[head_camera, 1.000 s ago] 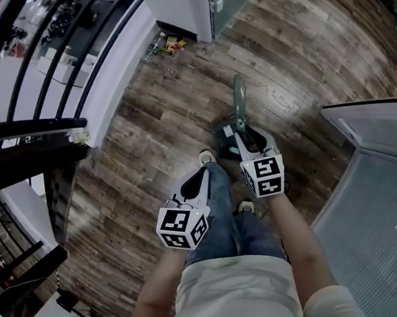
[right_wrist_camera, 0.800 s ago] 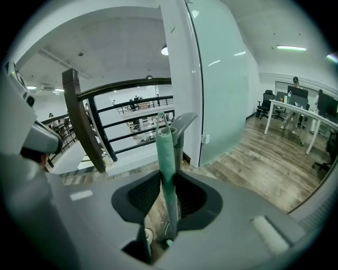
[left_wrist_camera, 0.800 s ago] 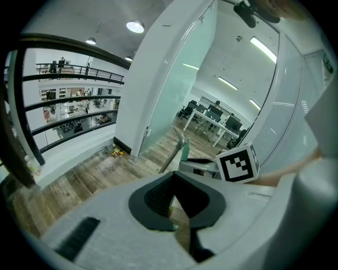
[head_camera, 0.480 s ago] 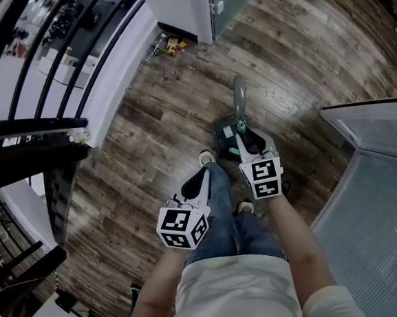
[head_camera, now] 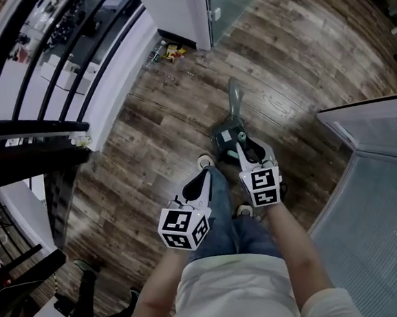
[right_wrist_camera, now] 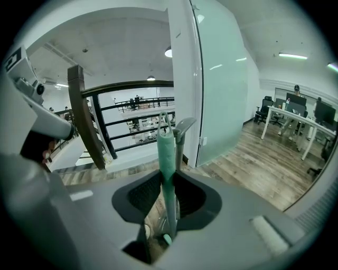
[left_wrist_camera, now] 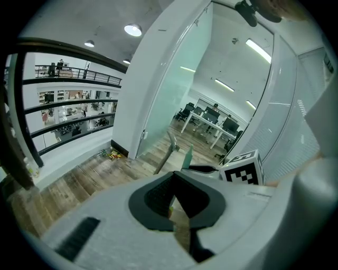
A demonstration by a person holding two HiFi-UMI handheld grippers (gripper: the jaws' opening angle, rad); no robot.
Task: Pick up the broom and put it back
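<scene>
In the head view, the person stands on the wooden floor (head_camera: 167,124). The right claw (head_camera: 244,147) reaches down ahead of the feet, and its jaws have just been closing on the teal broom (head_camera: 241,137). This looks like the grasp before the lift. The broom stands with a dark dustpan (head_camera: 222,140), whose grey handle (head_camera: 234,99) slants away. The left claw (head_camera: 199,178) hangs spare over the knee. A black railing (head_camera: 41,137) at the left, a glass door (head_camera: 229,2) at the far side and a frosted panel (head_camera: 383,177) at the right hem the spot in. Litter (head_camera: 168,50) lies by the far wall.

In the left gripper view, the left claw (left_wrist_camera: 178,194) stands slightly apart with only floor showing between its jaws. Beyond it rise the broom (left_wrist_camera: 188,157) and the grey handle (left_wrist_camera: 166,154).

In the right gripper view, the right claw (right_wrist_camera: 168,185) is clamped on the upright broom (right_wrist_camera: 166,158). The grey handle (right_wrist_camera: 182,131) stands just behind the broom. Whether they touch cannot be told, but it could snag.
</scene>
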